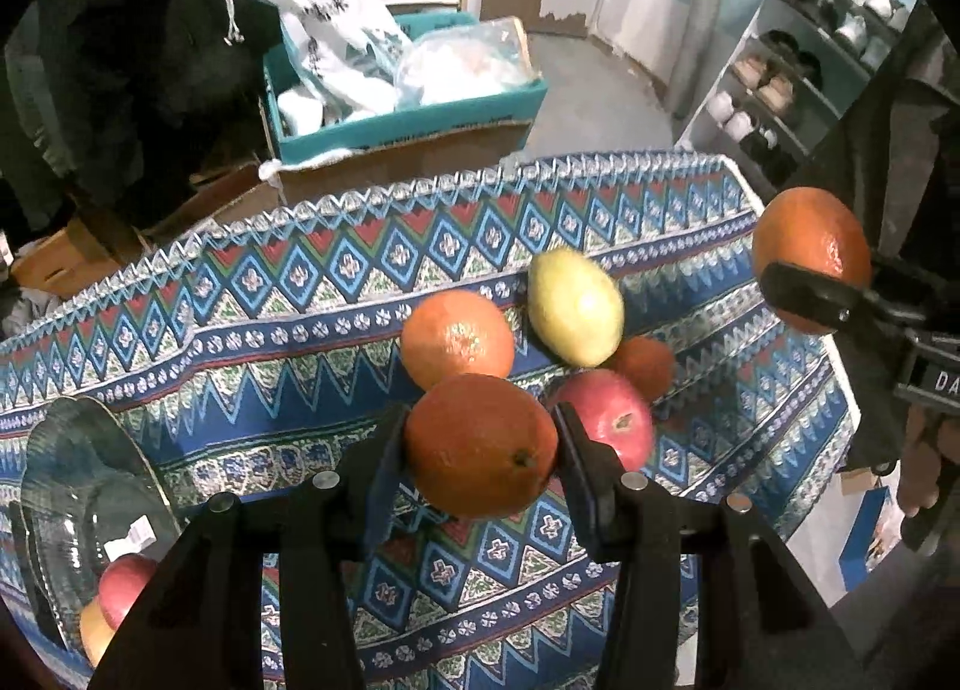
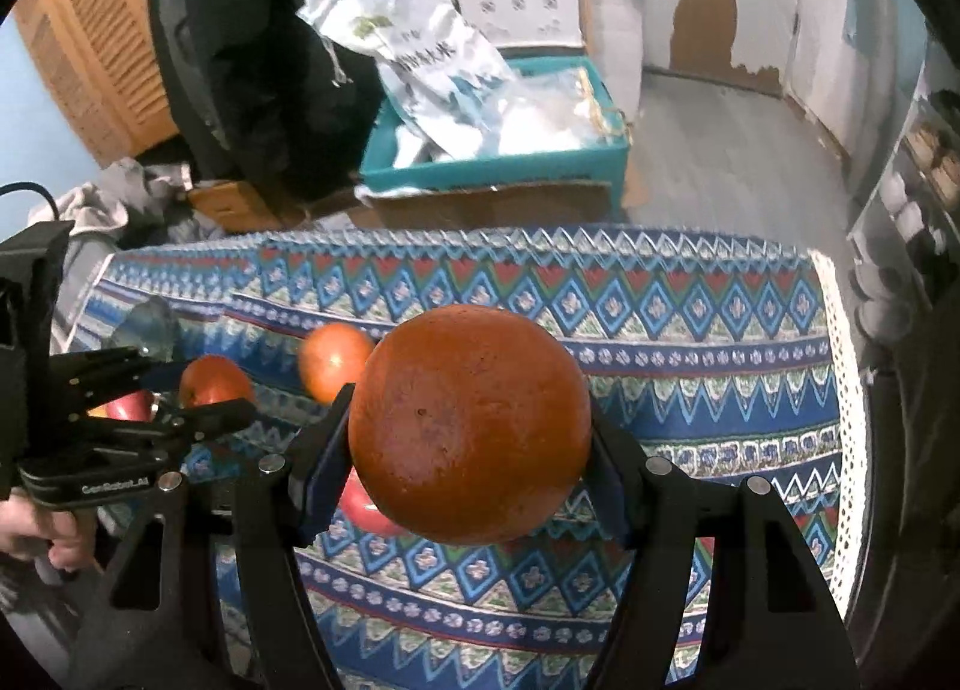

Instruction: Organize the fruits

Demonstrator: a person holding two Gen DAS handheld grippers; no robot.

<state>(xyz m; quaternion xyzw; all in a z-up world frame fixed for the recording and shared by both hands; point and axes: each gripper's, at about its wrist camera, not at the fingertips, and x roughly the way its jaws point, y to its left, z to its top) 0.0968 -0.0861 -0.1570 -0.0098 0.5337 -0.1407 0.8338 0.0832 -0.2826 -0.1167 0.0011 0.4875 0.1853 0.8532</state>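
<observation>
My left gripper (image 1: pixel 480 438) is shut on an orange (image 1: pixel 474 468), held above the patterned tablecloth (image 1: pixel 240 300). Beyond it on the cloth lie another orange (image 1: pixel 457 337), a yellow-green fruit (image 1: pixel 575 306), a small orange (image 1: pixel 645 366) and a red apple (image 1: pixel 612 426). My right gripper (image 2: pixel 471 420) is shut on a large orange (image 2: pixel 468 450), also off the table. It shows at the right of the left wrist view as the right gripper (image 1: pixel 816 270). In the right wrist view the left gripper (image 2: pixel 210 387) holds its orange (image 2: pixel 216 381).
A glass dish (image 1: pixel 72 480) at the table's left end holds a red apple (image 1: pixel 123 588) and a yellowish fruit. Behind the table stand a teal box (image 1: pixel 420 120) stuffed with bags and a cardboard box (image 1: pixel 390 162). A shoe rack (image 1: pixel 798 72) stands at the right.
</observation>
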